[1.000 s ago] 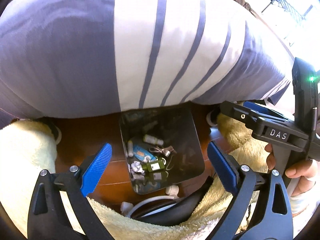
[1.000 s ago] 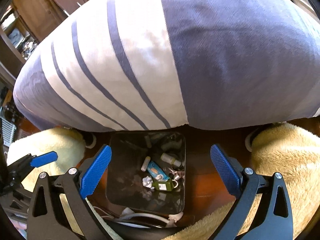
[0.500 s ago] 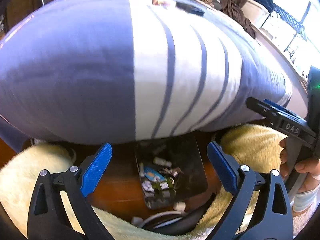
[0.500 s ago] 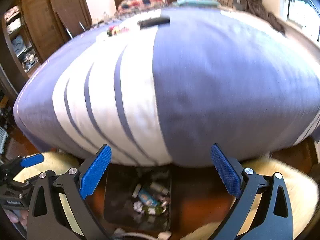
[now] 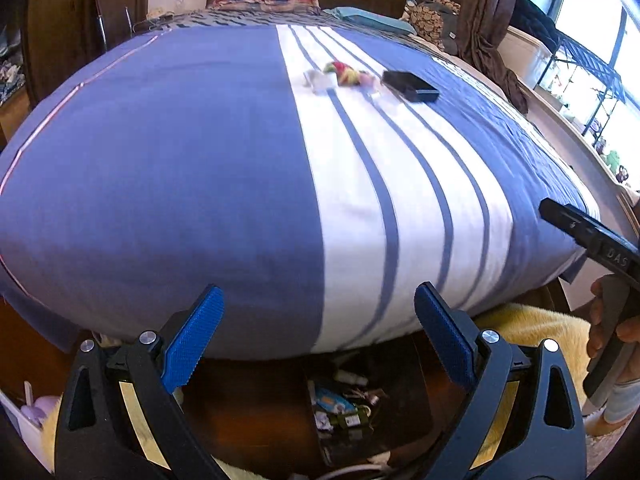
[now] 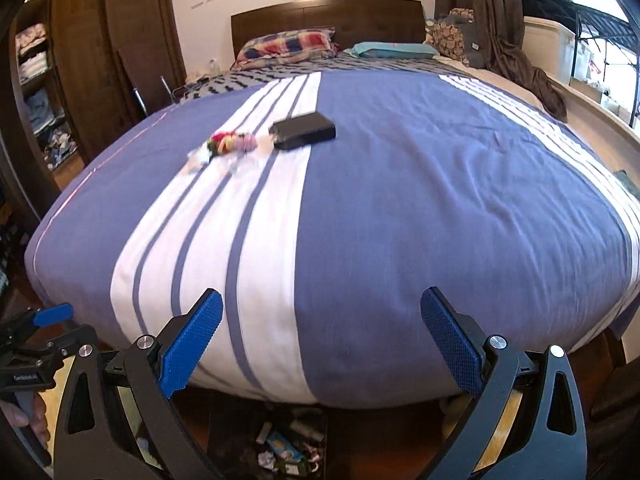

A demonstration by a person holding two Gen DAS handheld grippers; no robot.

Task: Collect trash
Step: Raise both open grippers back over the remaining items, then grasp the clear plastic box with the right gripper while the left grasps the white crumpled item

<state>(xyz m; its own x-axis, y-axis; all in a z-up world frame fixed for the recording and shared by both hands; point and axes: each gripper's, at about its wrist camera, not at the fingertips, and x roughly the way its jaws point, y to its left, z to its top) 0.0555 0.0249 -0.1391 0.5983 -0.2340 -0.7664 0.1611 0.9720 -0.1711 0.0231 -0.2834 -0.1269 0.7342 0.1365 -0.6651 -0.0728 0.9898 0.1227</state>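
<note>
A dark bin (image 5: pixel 412 380) (image 6: pixel 224 432) with several wrappers and small bottles in it stands on the floor at the foot of a bed. Far up the blue-and-white striped bedspread (image 5: pixel 180 168) (image 6: pixel 420 200) lie a colourful crumpled wrapper (image 5: pixel 346 72) (image 6: pixel 230 142), a clear plastic scrap (image 5: pixel 318 82) (image 6: pixel 198 160) and a black box (image 5: pixel 410 86) (image 6: pixel 304 130). My left gripper (image 5: pixel 318 336) is open and holds nothing, low over the bed's foot edge. My right gripper (image 6: pixel 322 340) is open too, beside it, and its black body (image 5: pixel 588 236) shows in the left wrist view.
Cream fluffy rugs (image 5: pixel 532 328) lie on the wooden floor either side of the bin. A headboard and checked pillow (image 6: pixel 286 46) are at the far end. A wardrobe (image 6: pixel 80 60) stands on the left, a window ledge (image 6: pixel 592 120) on the right.
Both grippers have lifted and tilted up from over the bin, so the bed top and the items on it have come into view. Both stay open.
</note>
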